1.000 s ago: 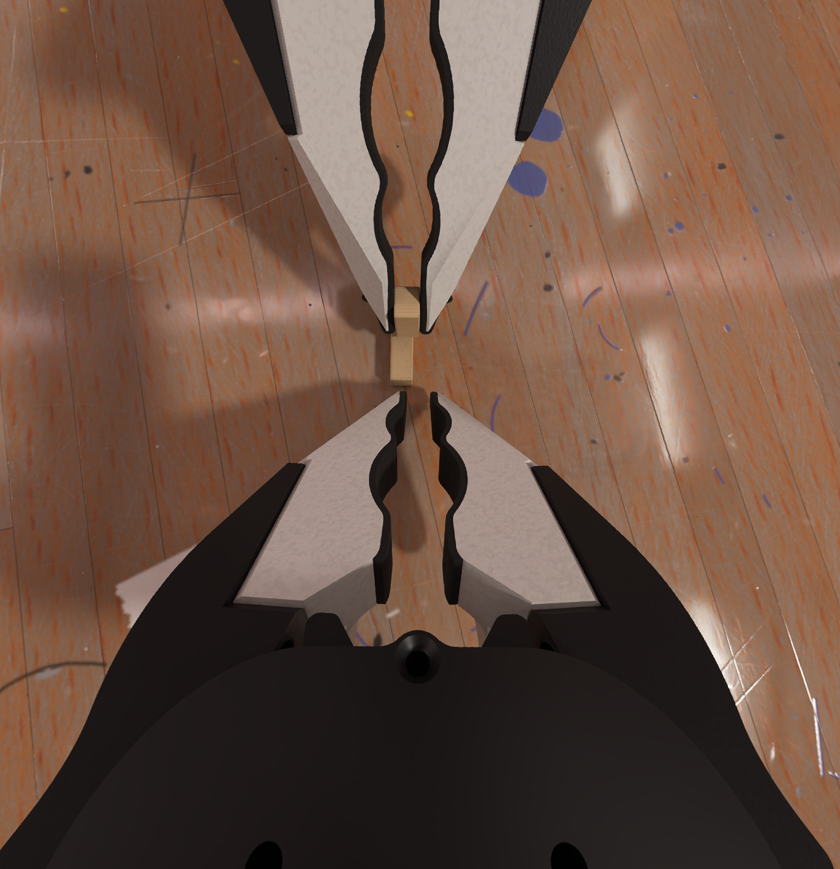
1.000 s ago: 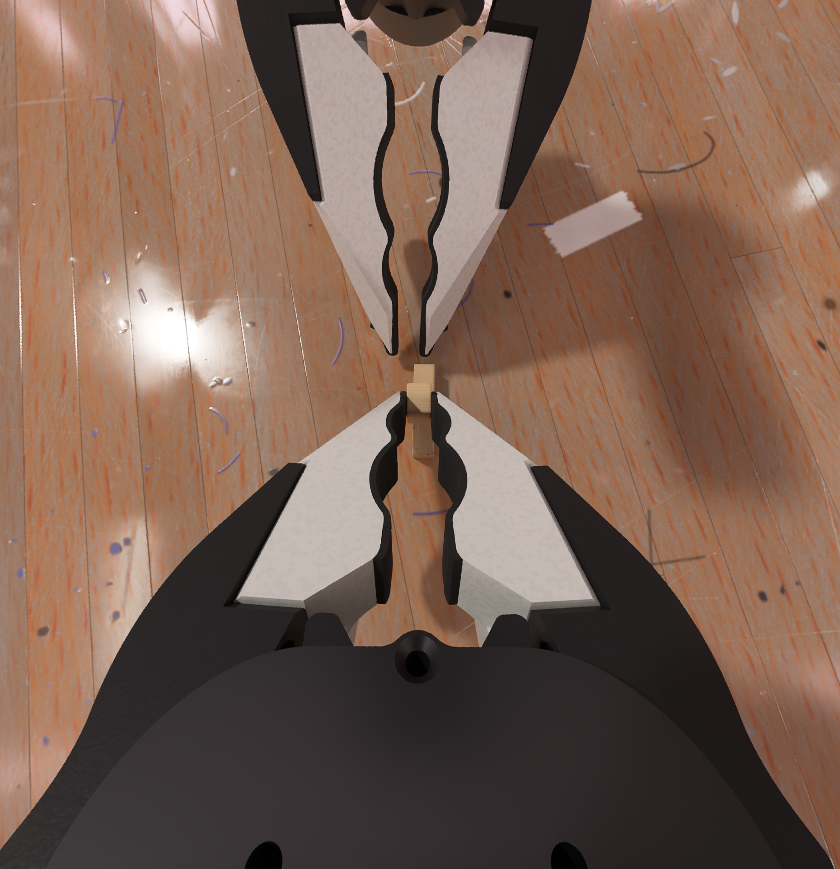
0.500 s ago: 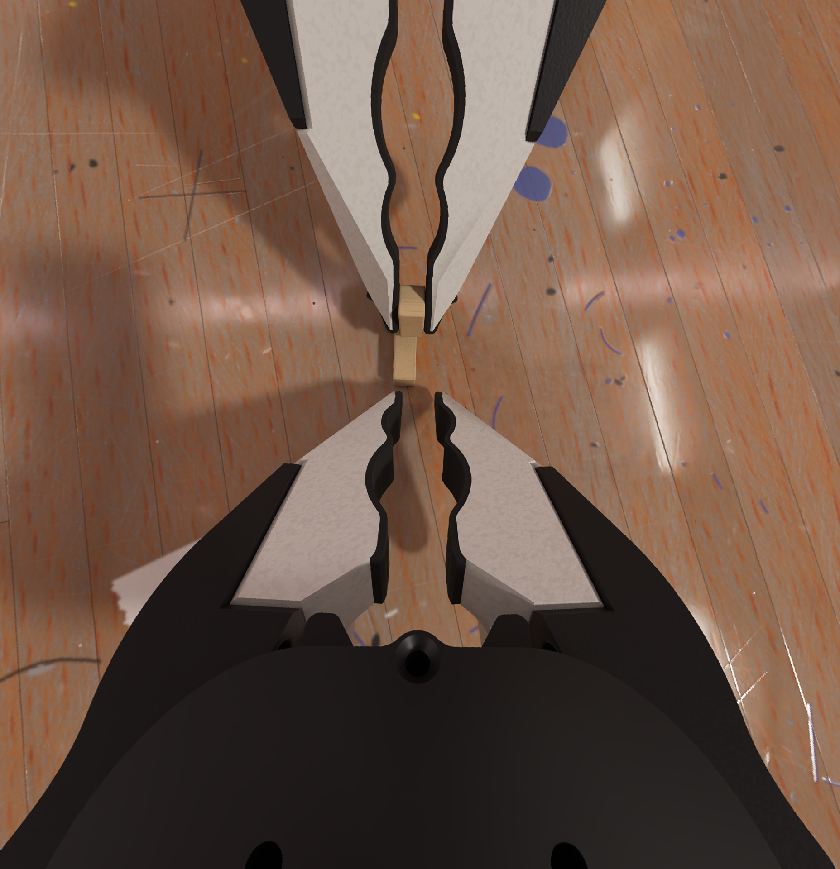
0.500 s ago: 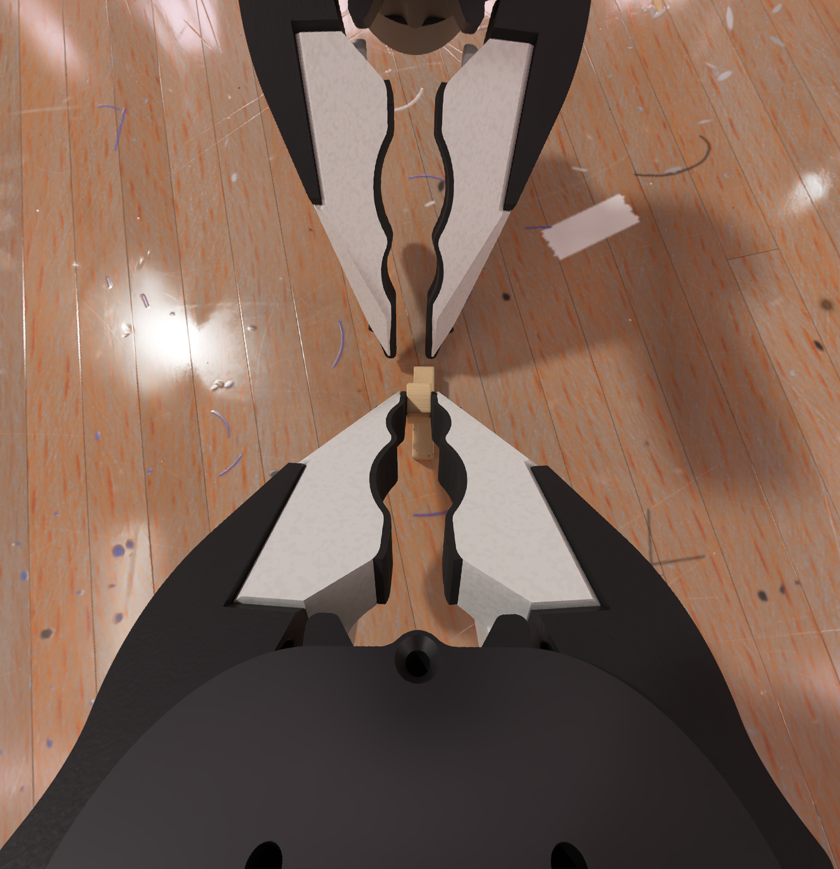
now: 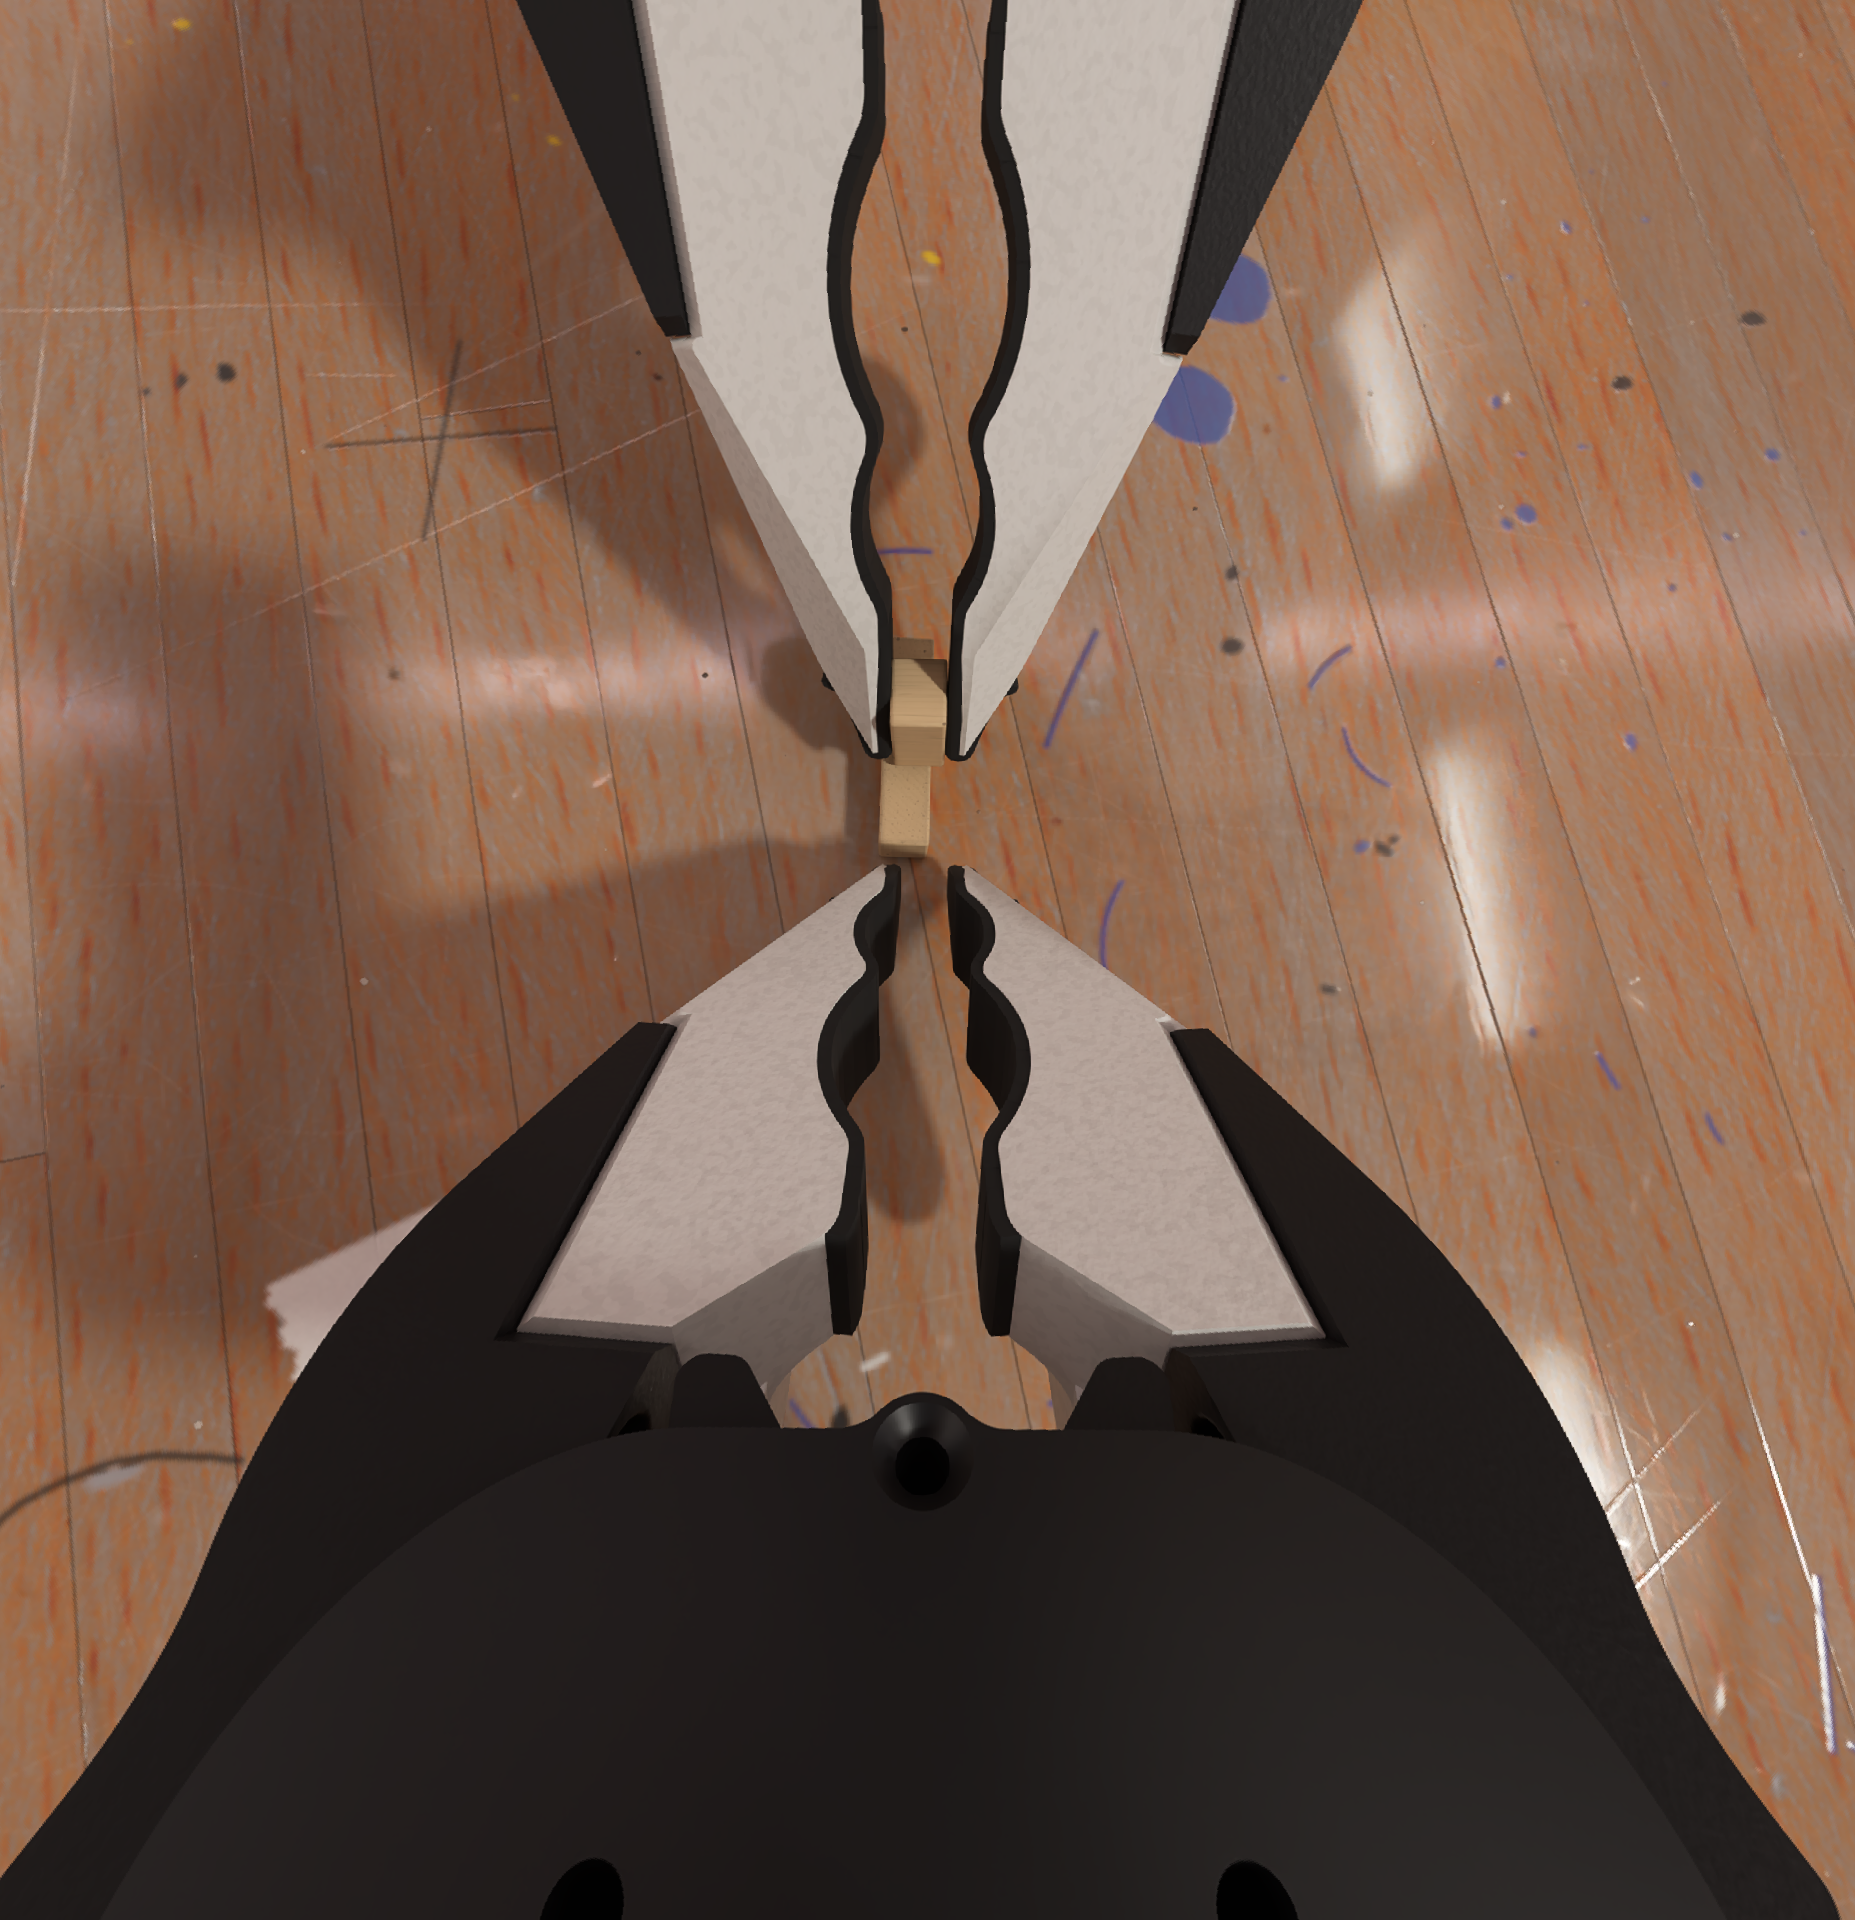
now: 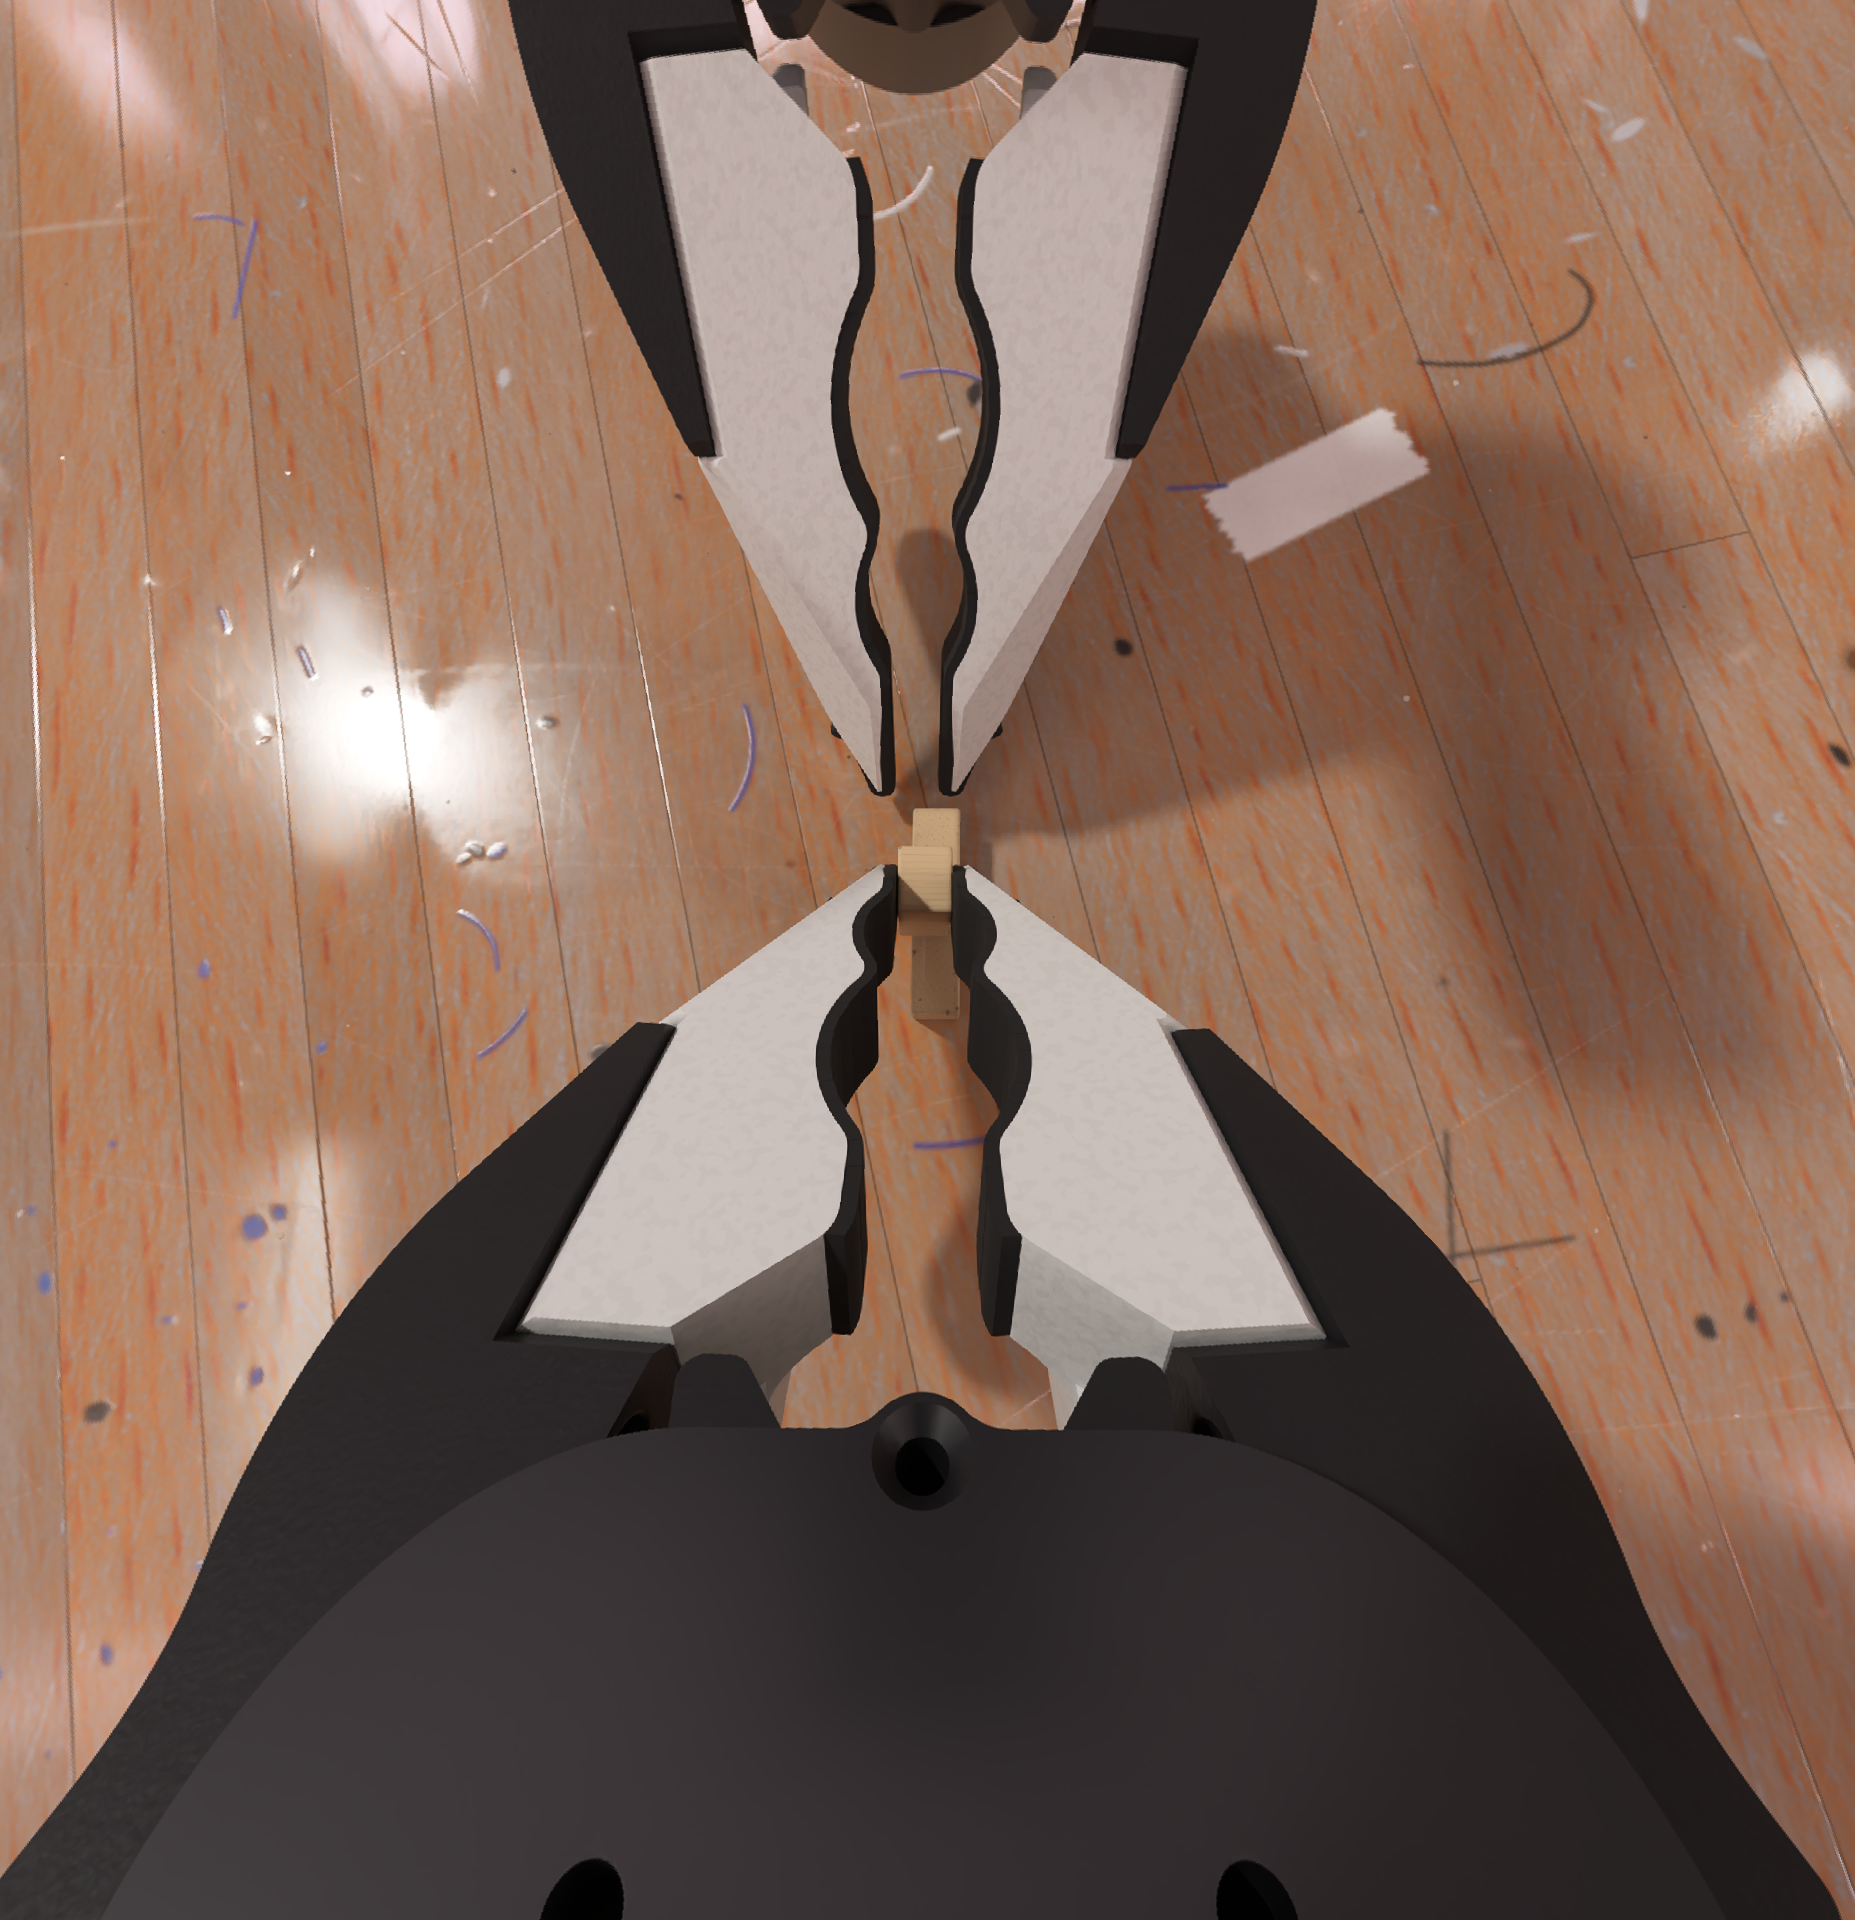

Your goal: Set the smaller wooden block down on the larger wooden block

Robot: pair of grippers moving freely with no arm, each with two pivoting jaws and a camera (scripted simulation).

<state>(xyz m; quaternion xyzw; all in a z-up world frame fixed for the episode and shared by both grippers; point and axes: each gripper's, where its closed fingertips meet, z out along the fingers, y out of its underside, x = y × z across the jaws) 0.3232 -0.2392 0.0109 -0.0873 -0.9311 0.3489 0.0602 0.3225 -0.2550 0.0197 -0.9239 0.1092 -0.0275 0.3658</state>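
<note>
- Your right gripper point(image 6: 923, 883) has its fingers point(image 6: 757, 1039) closed on the smaller wooden block point(image 6: 925, 878), pinched right at the fingertips.
- That block sits crosswise over the larger wooden block point(image 6: 933, 982); you cannot tell whether the two touch.
- The larger wooden block lies on the bench point(image 6: 383, 935), running lengthwise between your right fingers, its far end poking out past the smaller one.
- Your left gripper point(image 5: 923, 883) holds nothing: its fingers point(image 5: 1068, 1039) stand slightly apart, tips just short of the larger block's near end.
- Both grippers face each other, tips near.
</note>
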